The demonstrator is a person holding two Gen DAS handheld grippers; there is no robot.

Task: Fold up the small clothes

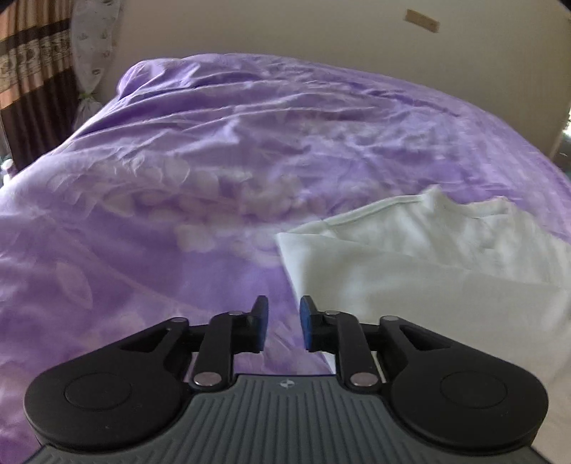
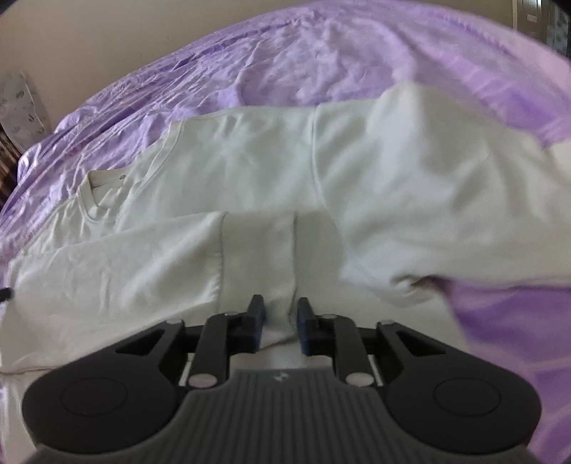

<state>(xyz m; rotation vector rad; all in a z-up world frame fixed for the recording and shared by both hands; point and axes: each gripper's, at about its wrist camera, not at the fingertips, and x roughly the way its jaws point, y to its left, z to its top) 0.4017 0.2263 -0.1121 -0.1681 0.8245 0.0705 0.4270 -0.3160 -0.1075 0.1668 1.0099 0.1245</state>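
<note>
Item: white T-shirt (image 2: 249,171), lying part-folded on a purple bedspread (image 2: 321,53) with a pale floral pattern; in the right wrist view it spans the frame from nine o'clock to three o'clock, collar (image 2: 98,200) at about nine o'clock, one flap doubled over toward three o'clock, that side blurred. Item: right gripper (image 2: 280,326), six o'clock of its view, blue-padded jaws slightly parted with a ridge of the shirt's cloth standing between them; whether the pads press on it cannot be told. Item: left gripper (image 1: 283,326), six o'clock of its view, jaws slightly apart with only bedspread showing in the gap, the shirt's folded edge just beside the right-hand pad; the shirt (image 1: 428,257) fills four o'clock. Background: beige wall (image 1: 321,28) at twelve o'clock, striped brown curtain (image 1: 28,71) at ten o'clock.
</note>
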